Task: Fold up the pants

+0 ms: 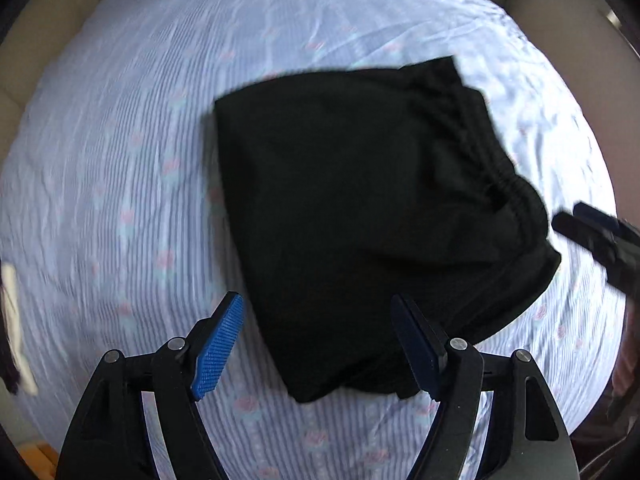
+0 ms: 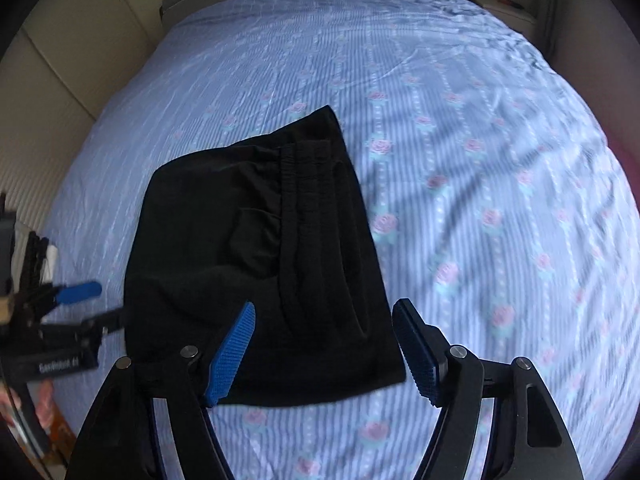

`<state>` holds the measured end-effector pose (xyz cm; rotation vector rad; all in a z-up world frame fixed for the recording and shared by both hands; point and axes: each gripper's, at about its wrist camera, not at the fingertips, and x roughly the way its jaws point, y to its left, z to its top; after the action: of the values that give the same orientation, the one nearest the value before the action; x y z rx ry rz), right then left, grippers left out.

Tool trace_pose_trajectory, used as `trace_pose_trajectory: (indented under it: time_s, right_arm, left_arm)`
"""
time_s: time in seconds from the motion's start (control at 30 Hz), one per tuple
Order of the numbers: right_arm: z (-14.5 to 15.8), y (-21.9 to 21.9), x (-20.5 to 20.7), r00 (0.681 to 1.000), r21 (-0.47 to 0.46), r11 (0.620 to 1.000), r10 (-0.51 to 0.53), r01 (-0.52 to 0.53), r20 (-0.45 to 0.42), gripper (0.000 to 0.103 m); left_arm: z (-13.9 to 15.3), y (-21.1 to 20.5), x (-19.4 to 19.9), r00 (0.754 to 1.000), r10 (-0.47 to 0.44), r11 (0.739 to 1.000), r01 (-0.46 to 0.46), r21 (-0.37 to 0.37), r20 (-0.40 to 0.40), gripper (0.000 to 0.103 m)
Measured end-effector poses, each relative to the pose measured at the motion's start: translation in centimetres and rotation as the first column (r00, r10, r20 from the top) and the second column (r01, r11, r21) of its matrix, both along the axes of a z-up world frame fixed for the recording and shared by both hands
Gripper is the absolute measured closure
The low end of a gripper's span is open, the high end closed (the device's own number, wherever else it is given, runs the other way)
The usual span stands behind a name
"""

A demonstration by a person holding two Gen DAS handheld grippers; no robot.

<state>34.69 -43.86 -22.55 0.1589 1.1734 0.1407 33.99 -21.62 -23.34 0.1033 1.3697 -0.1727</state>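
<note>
The black pants (image 1: 360,208) lie folded into a compact stack on the bed, with the gathered elastic waistband on top at the right side. They also show in the right wrist view (image 2: 256,264). My left gripper (image 1: 320,344) is open and empty, held above the near edge of the stack. My right gripper (image 2: 324,348) is open and empty above the stack's near right corner. The right gripper shows at the right edge of the left wrist view (image 1: 592,236). The left gripper shows at the left of the right wrist view (image 2: 76,308).
The bed is covered by a light blue striped sheet with pink roses (image 2: 460,184). Beige walls and cabinets (image 2: 80,40) surround it. A shelf corner (image 2: 504,4) stands at the far right.
</note>
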Motion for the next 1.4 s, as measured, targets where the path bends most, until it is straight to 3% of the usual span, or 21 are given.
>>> trace_pose_trajectory:
  time_s: [0.1, 0.23, 0.33, 0.43, 0.57, 0.63, 0.7, 0.83, 0.9, 0.93, 0.97, 1.1, 1.2, 1.4]
  right_arm:
    - [-2.0, -0.1, 2.2, 0.998, 0.015, 1.0, -0.02, 0.021, -0.065, 0.032]
    - [-4.5, 0.5, 4.0, 0.982, 0.014, 1.0, -0.021, 0.024, -0.188, 0.058]
    - [-4.1, 1.0, 3.8, 0.988, -0.029, 1.0, -0.008, 0.003, -0.151, 0.078]
    - [-2.5, 1.1, 3.3, 0.994, -0.071, 0.997, 0.021, -0.028, -0.109, 0.089]
    - [-2.4, 0.7, 3.8, 0.992, -0.149, 0.988, 0.017, -0.035, -0.124, 0.092]
    - [-2.9, 0.2, 4.5, 0.99, -0.208, 0.978, -0.014, -0.015, -0.138, 0.101]
    - [-3.4, -0.6, 4.7, 0.987, -0.261, 0.965, -0.039, -0.003, -0.154, 0.102]
    - [-2.8, -1.3, 3.7, 0.99, -0.275, 0.962, -0.042, 0.004, -0.131, 0.097]
    - [-1.4, -1.5, 2.6, 0.99, -0.239, 0.969, -0.091, 0.063, -0.106, 0.079]
    - [-0.5, -1.5, 1.9, 0.99, -0.203, 0.975, -0.115, 0.095, -0.086, 0.063]
    - [-0.1, -1.3, 1.3, 0.99, -0.194, 0.975, -0.124, 0.107, -0.074, 0.056]
    - [3.2, 1.1, -1.5, 0.994, -0.204, 0.973, -0.111, 0.106, -0.011, 0.055]
    - [5.8, 3.4, -3.4, 0.996, -0.215, 0.973, -0.074, 0.081, 0.039, 0.047]
    - [10.2, 7.8, -5.4, 0.993, -0.223, 0.973, -0.036, 0.061, 0.114, 0.045]
  left_arm:
    - [-0.8, 1.3, -0.6, 0.997, 0.062, 0.998, -0.063, -0.027, -0.036, 0.028]
    - [-1.4, 2.7, -1.3, 0.987, 0.134, 0.988, -0.139, -0.066, -0.085, 0.027]
    - [-1.3, 3.1, -1.6, 0.988, 0.13, 0.989, -0.135, -0.062, -0.08, 0.027]
    - [-0.9, 3.2, -2.0, 0.991, 0.117, 0.99, -0.122, -0.069, -0.067, 0.027]
    - [-0.1, 3.2, -2.1, 0.991, 0.113, 0.989, -0.119, -0.088, -0.064, 0.027]
    - [0.0, 2.7, -2.2, 0.992, 0.106, 0.99, -0.112, -0.091, -0.063, 0.027]
    - [0.3, 2.4, -2.2, 0.994, 0.096, 0.99, -0.101, -0.098, -0.055, 0.026]
    - [1.0, 2.4, -2.4, 0.996, 0.083, 0.992, -0.086, -0.089, -0.035, 0.026]
    - [1.3, 2.8, -2.3, 0.996, 0.083, 0.992, -0.085, -0.09, -0.029, 0.026]
    - [1.4, 2.8, -2.1, 0.996, 0.083, 0.992, -0.085, -0.092, -0.026, 0.026]
    - [1.7, 3.0, -2.2, 0.996, 0.082, 0.992, -0.083, -0.094, -0.019, 0.026]
    - [3.9, 3.6, -2.9, 0.997, 0.059, 0.995, -0.055, -0.088, 0.044, 0.025]
    - [6.2, 4.4, -3.7, 0.993, 0.045, 0.996, -0.037, -0.076, 0.107, 0.024]
    - [11.3, 7.0, -5.4, 0.963, 0.023, 0.996, 0.001, -0.089, 0.267, 0.014]
